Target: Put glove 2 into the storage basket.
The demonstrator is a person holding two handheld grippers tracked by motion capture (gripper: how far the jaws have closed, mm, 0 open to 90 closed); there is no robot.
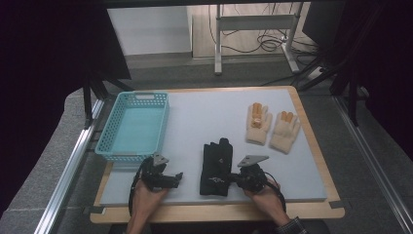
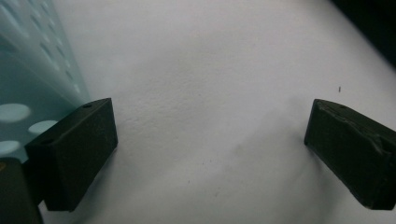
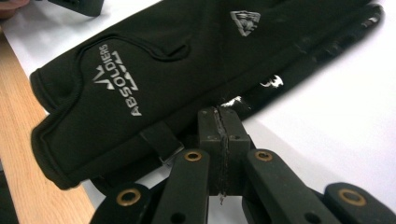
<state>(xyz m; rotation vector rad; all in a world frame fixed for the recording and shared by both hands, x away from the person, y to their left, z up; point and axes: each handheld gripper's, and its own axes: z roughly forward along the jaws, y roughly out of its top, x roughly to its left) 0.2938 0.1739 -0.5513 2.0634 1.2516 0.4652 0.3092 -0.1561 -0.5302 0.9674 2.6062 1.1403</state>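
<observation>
While I count one pair of black fabric gloves (image 1: 216, 166) (stacked, at six o'clock), two cream knitted gloves (image 1: 272, 126) and one turquoise plastic basket (image 1: 133, 126), my right gripper (image 1: 234, 178) lies level, jaws clenched at the black pair's edge; my left gripper (image 1: 178, 176) rests level, jaws spread, empty.

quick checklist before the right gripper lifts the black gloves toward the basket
1. Right gripper jaws shut: ok.
2. Black gloves caught between the pads: cannot tell; the jaws meet at the gloves' edge.
3. Left gripper open, nothing between its jaws: ok.
4. Blue basket empty, ready to receive: ok.
5. Cream gloves lie apart from the black pair: ok.
</observation>
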